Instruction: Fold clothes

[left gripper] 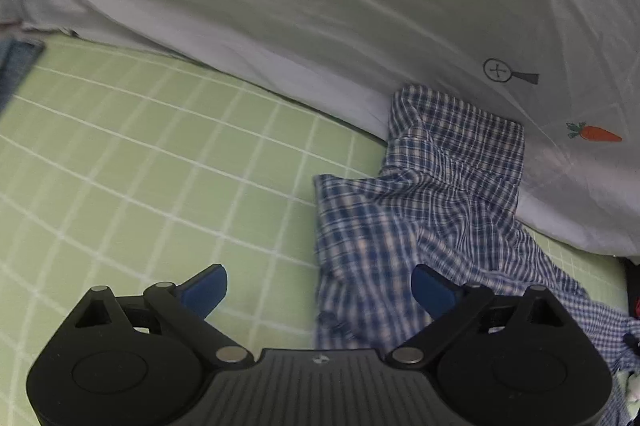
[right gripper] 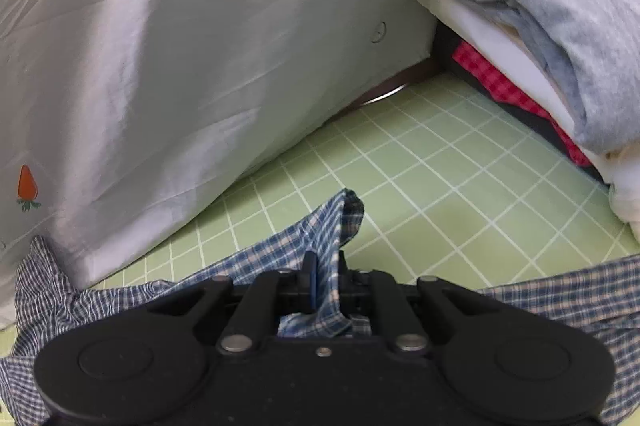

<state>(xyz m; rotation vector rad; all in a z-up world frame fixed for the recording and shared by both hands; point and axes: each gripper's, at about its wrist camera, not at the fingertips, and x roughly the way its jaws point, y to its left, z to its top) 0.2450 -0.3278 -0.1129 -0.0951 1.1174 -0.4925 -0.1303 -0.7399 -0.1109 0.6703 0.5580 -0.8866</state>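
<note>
A blue and white checked shirt point(left gripper: 432, 202) lies crumpled on the green gridded sheet point(left gripper: 160, 154), its far end bunched against a white pillow. My left gripper point(left gripper: 320, 290) hovers open over the shirt's left edge, with nothing between its blue pads point(left gripper: 204, 290). In the right wrist view the same shirt point(right gripper: 280, 258) spreads across the foreground. My right gripper point(right gripper: 325, 286) is shut on a raised fold of it, and the fabric peaks up just past the fingers.
A large white pillow point(left gripper: 320, 6) with small prints and an orange carrot point(left gripper: 596, 133) lines the far side. At the right, a stack of folded clothes point(right gripper: 540, 26) holds grey, white and red checked pieces. Denim point(left gripper: 16, 66) shows at the far left.
</note>
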